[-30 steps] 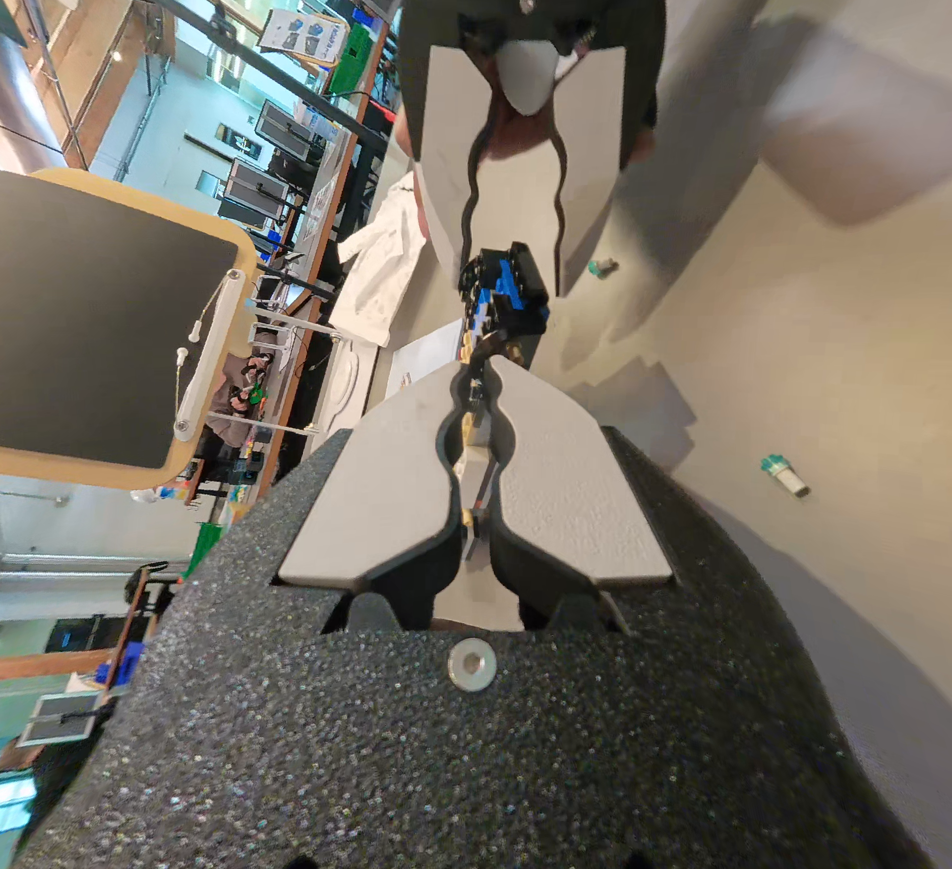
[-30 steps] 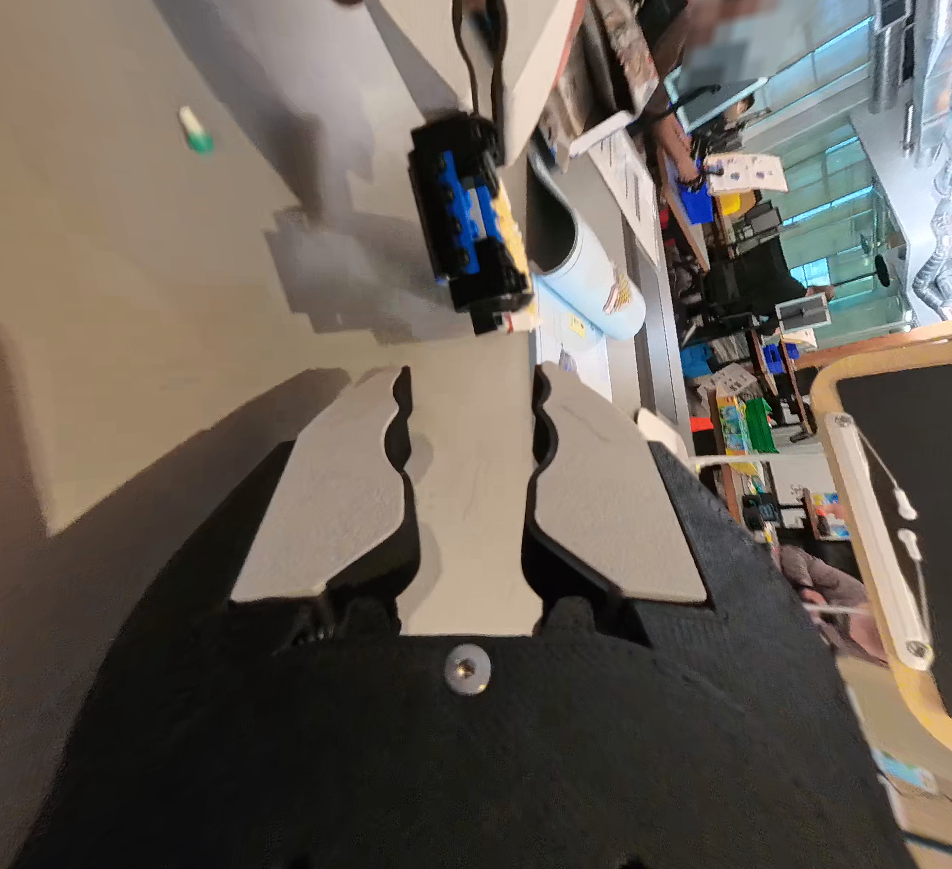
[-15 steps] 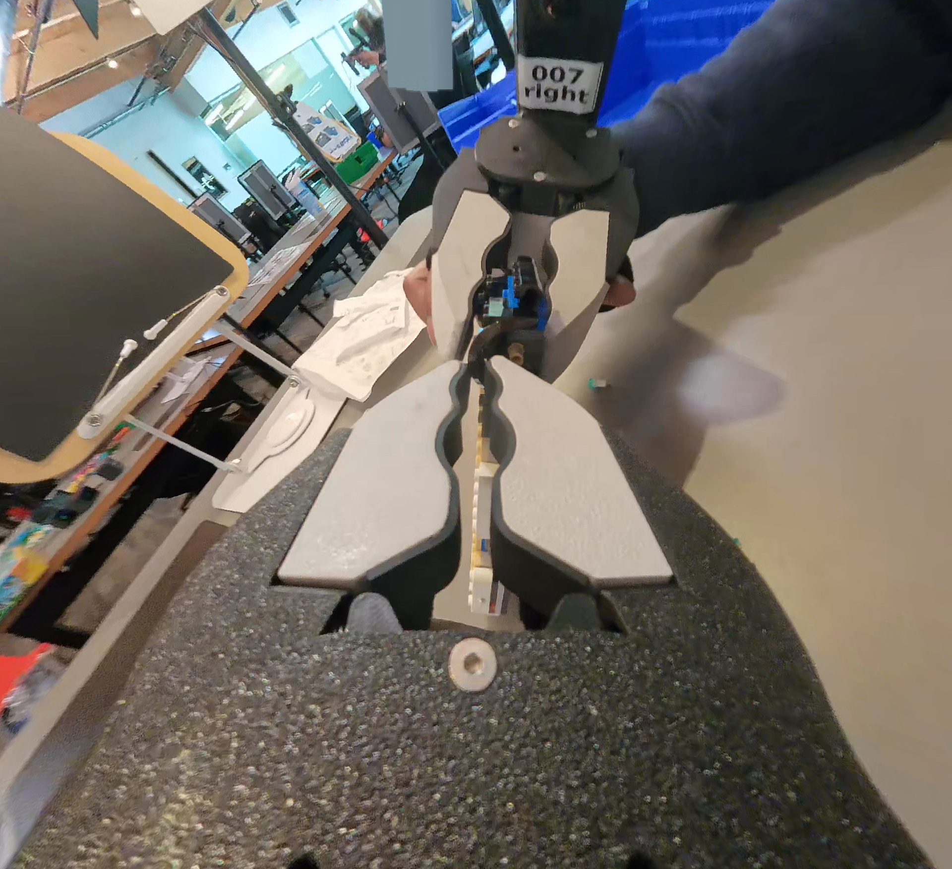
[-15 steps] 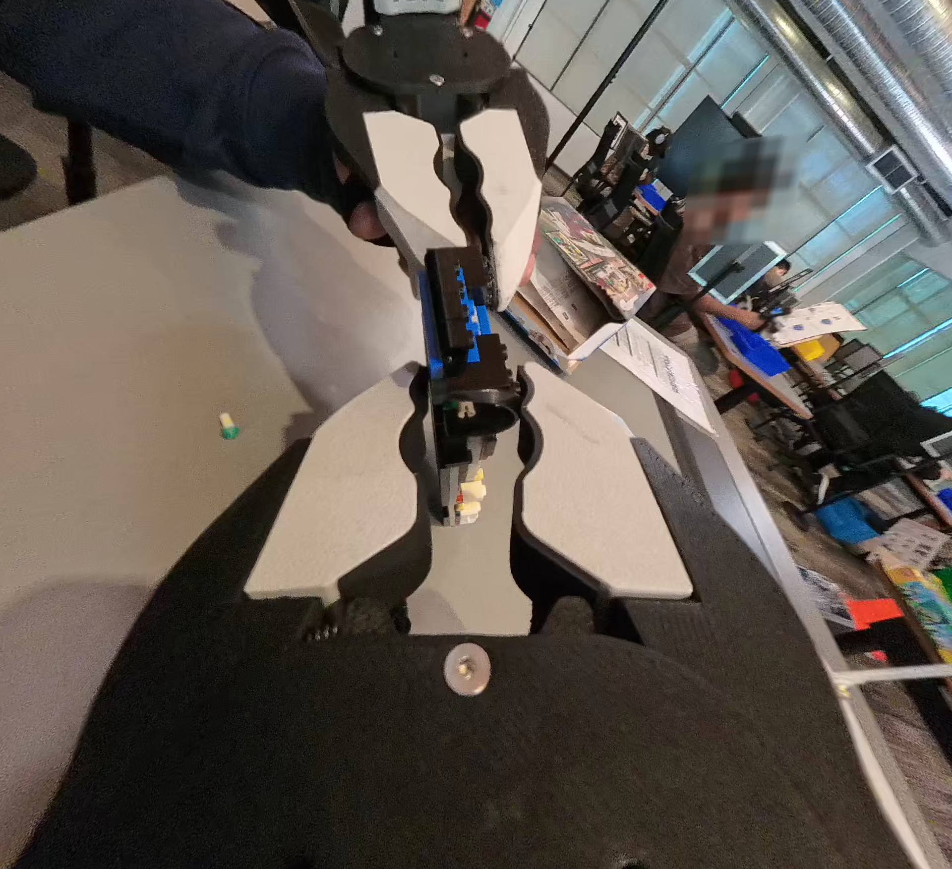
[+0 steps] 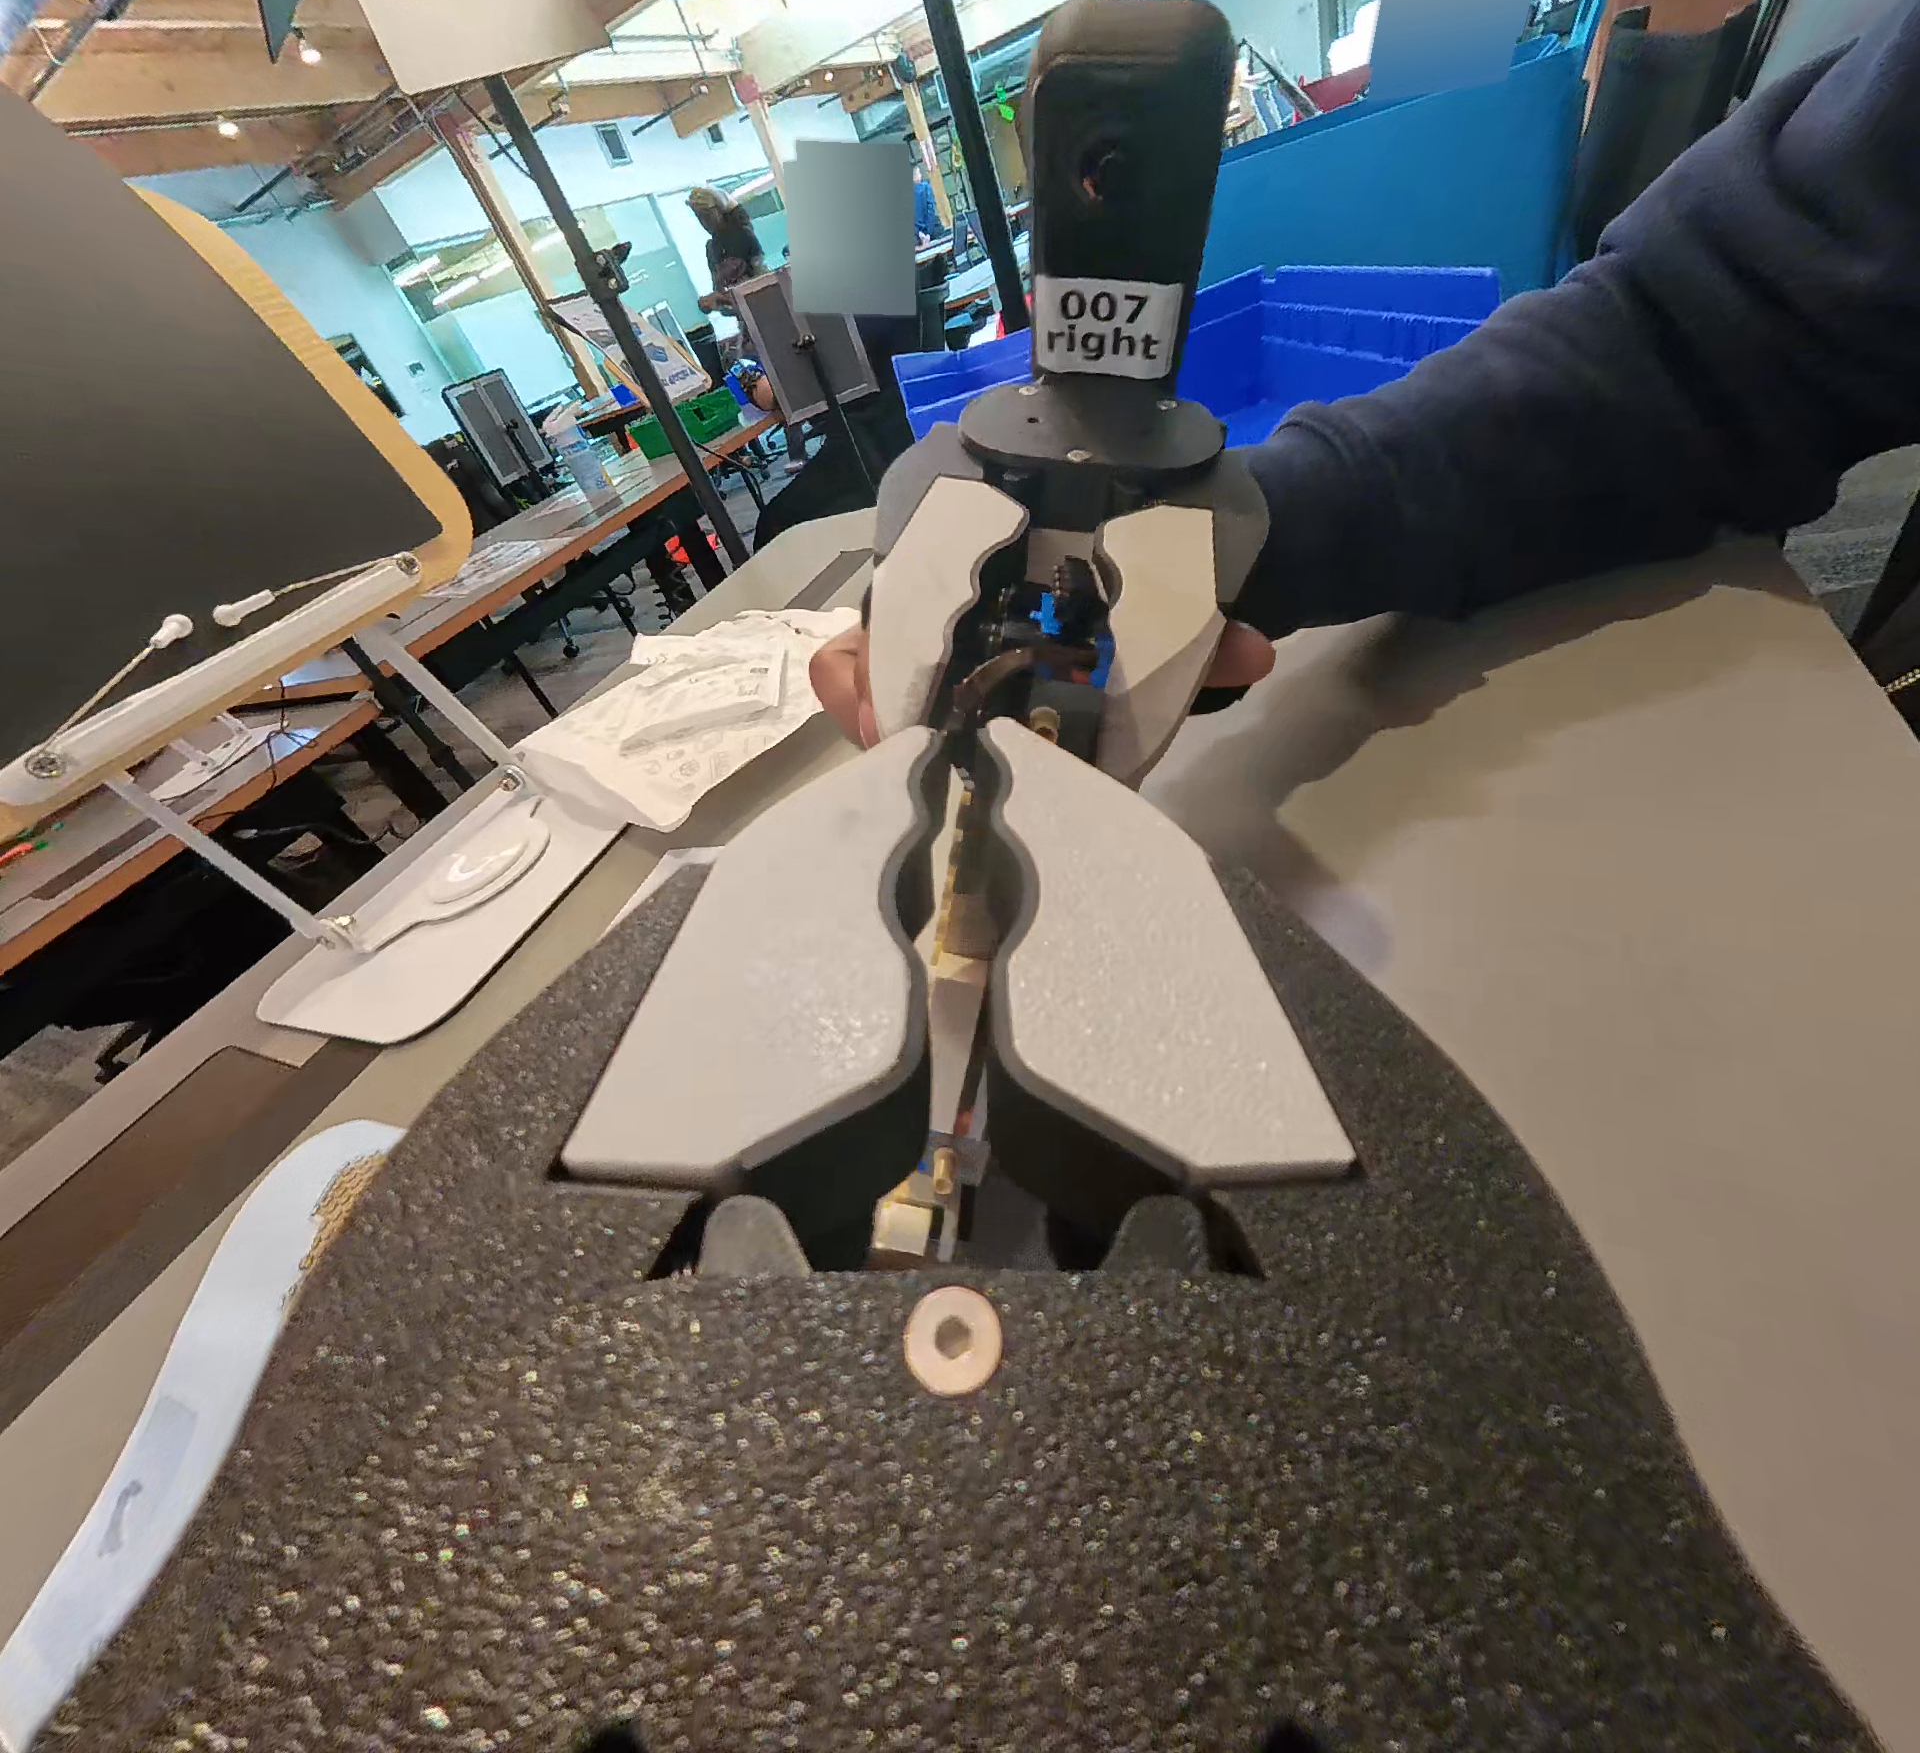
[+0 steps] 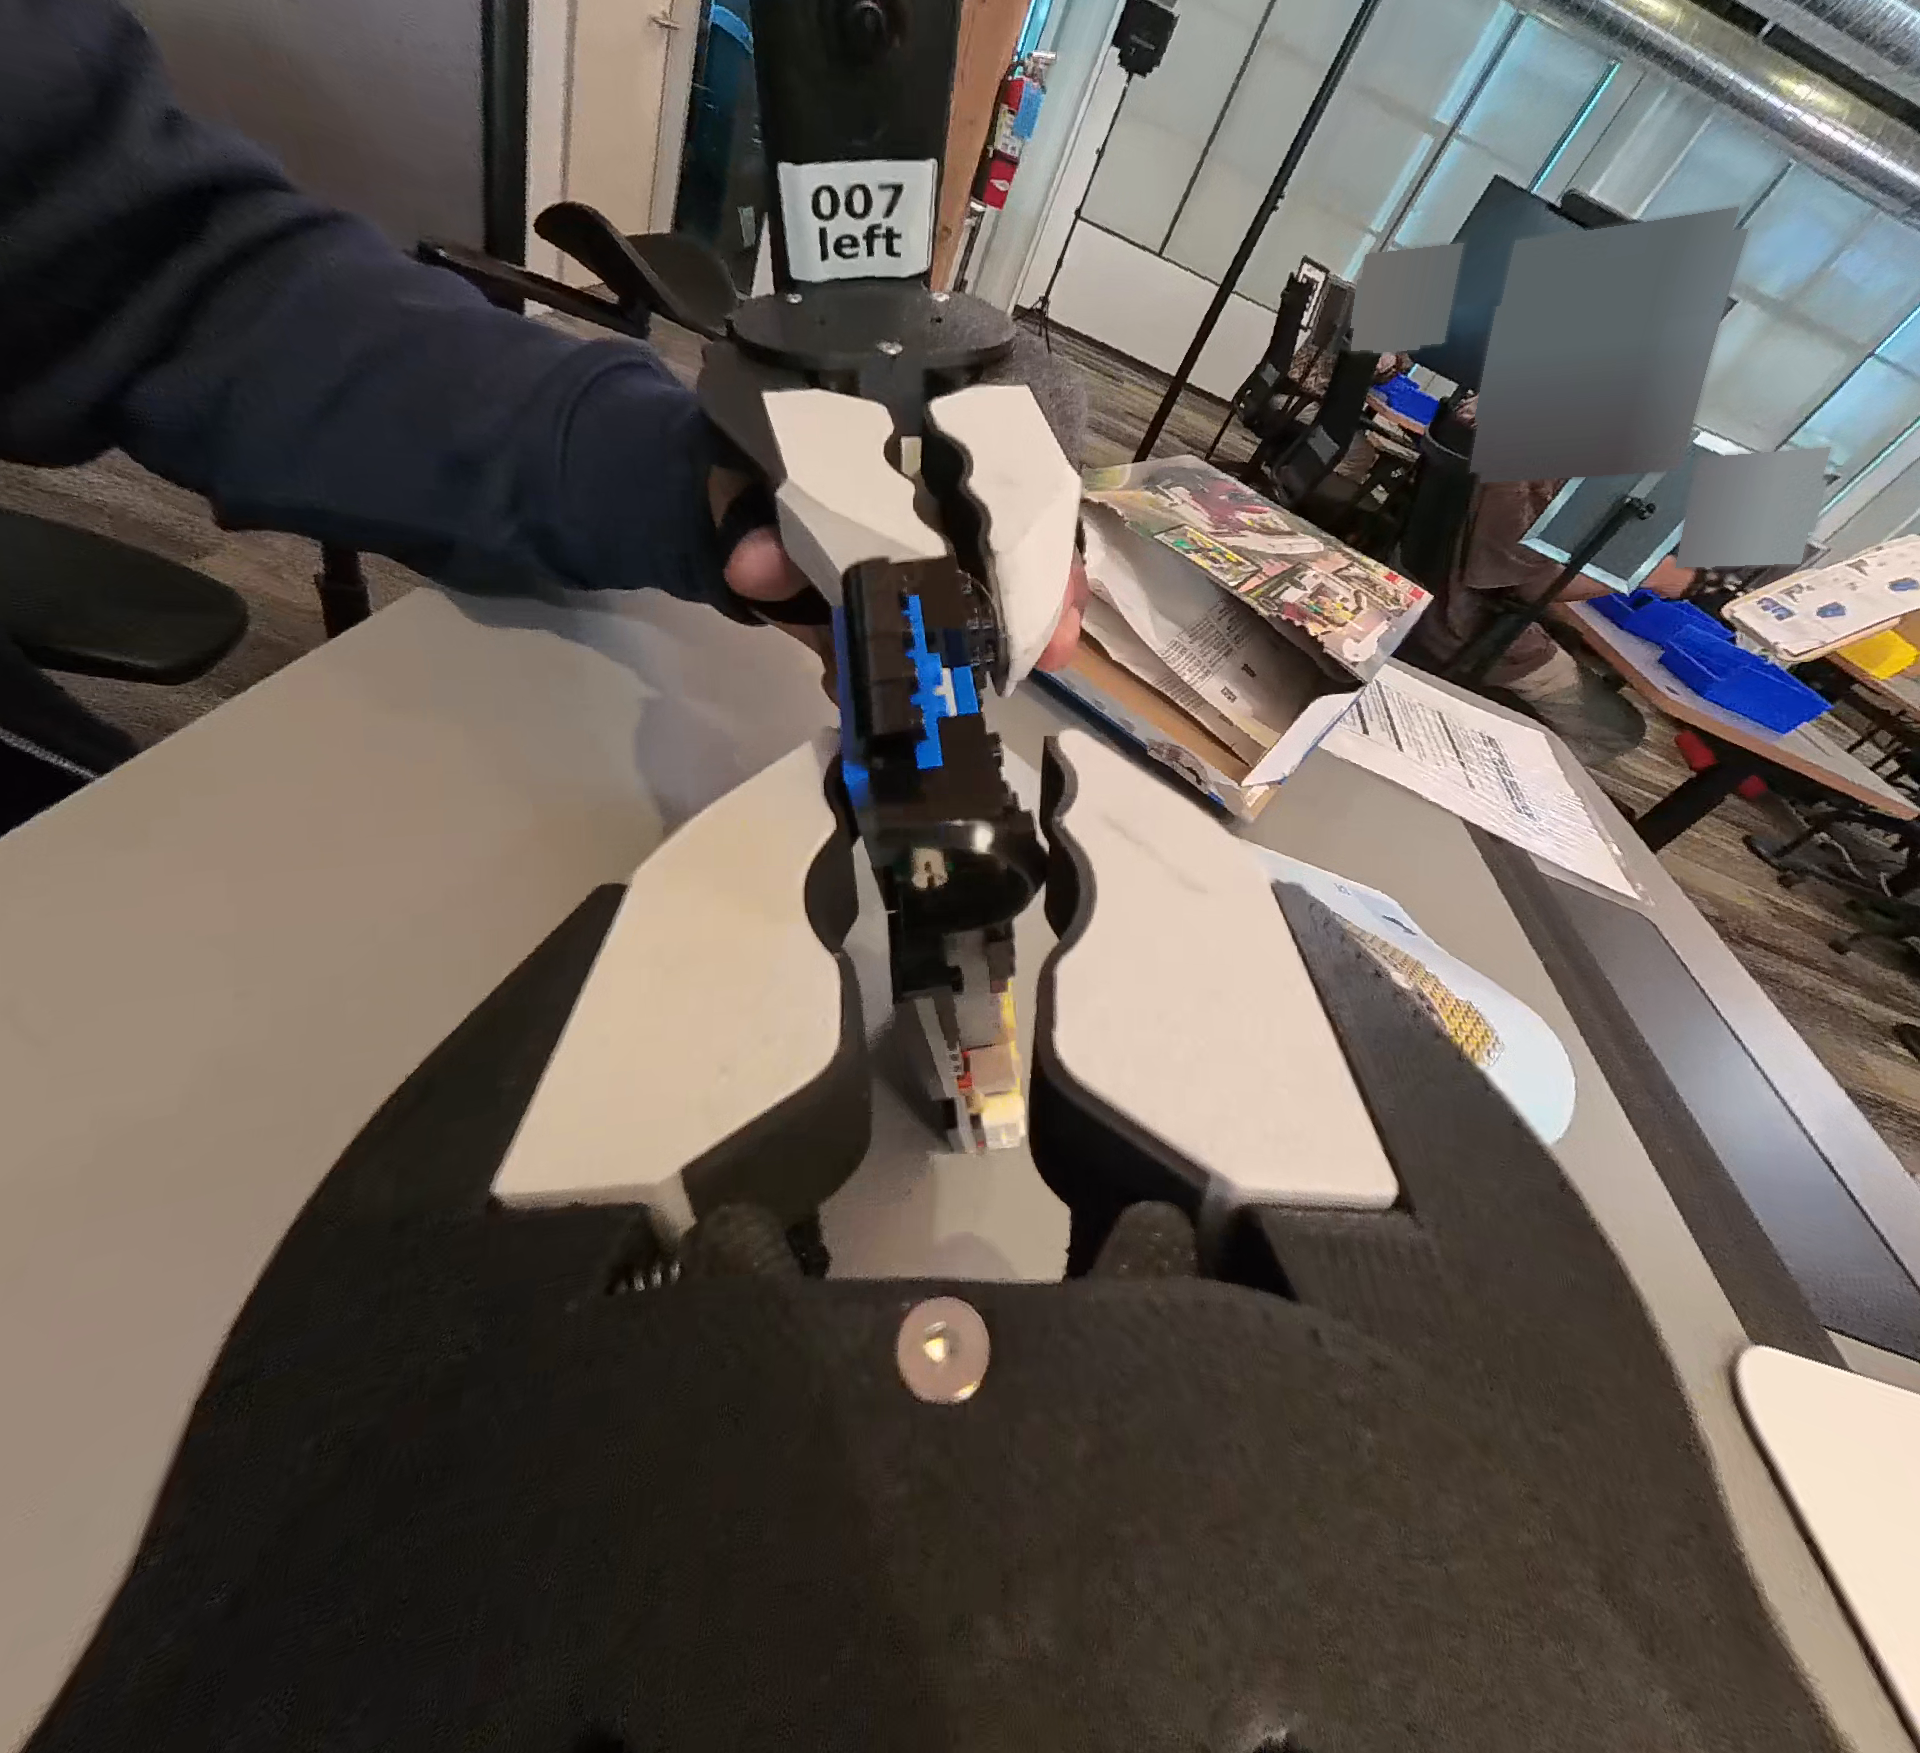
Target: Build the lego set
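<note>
A black and blue brick model with a grey, tan and white lower end is held in the air between both grippers, above the grey table. My right gripper is shut on the model's black round-fronted part, with both pads against its sides. My left gripper is shut on a thin tan and black strip of the same model. In the right wrist view the left gripper pinches the model's far end. In the left wrist view the model sits between the right gripper's fingers. A dark-sleeved hand holds each gripper.
An open cardboard box with a picture booklet and a printed sheet lie on the table's right. White printed bags, a board on a white stand and a blue bin are at the far side. A white cup lies nearby. Left and right tips are no more than a few centimetres apart.
My right gripper was open and short of the model a second ago; it moved onto the model and its pads came together on it. Both grippers turned upright and lifted, the left keeping its hold.
</note>
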The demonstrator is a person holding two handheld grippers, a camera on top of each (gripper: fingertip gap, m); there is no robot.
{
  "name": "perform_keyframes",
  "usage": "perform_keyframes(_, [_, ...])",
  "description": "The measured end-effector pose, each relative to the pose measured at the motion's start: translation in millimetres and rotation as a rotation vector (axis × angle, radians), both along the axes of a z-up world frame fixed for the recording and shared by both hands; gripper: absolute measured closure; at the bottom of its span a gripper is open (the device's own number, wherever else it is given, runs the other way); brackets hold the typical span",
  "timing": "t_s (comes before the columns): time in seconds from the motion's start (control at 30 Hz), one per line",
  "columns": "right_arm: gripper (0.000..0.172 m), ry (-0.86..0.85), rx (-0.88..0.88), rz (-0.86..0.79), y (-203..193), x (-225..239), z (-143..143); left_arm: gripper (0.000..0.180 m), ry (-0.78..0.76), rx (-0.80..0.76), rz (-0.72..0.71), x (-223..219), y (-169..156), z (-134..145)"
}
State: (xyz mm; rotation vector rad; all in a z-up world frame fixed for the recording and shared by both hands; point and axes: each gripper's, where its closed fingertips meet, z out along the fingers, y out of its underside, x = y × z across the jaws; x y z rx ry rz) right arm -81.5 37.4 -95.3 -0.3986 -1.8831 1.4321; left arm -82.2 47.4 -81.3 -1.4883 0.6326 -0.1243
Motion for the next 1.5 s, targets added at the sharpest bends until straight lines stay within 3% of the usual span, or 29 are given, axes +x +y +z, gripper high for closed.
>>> perform_keyframes(0.27, [0.141, -0.005, 0.019, -0.038, 8, 1, -2, 0.159, -0.015, -0.12, 0.145, -21, -19, -19])
perform_keyframes(0.43, [0.141, 0.005, 0.056, -0.057, 14, 8, -4, 0.158, 0.037, -0.357, 0.19, -10, -41, -66])
perform_keyframes(0.6, [0.141, 0.016, 0.071, -0.069, 18, 13, -4, 0.163, 0.314, -0.547, 0.165, 11, -49, -125])
perform_keyframes(0.7, [0.141, 0.017, 0.064, -0.072, 19, 13, -5, 0.164, 0.437, -0.587, 0.149, 20, -44, -142])
perform_keyframes(0.87, [0.141, 0.022, 0.081, -0.072, 17, 18, -7, 0.165, 0.561, -0.565, 0.101, 36, -39, -145])
perform_keyframes(1.5, [0.141, 0.029, 0.088, -0.07, 20, 22, -8, 0.164, 0.629, -0.575, 0.03, 67, -49, -146])
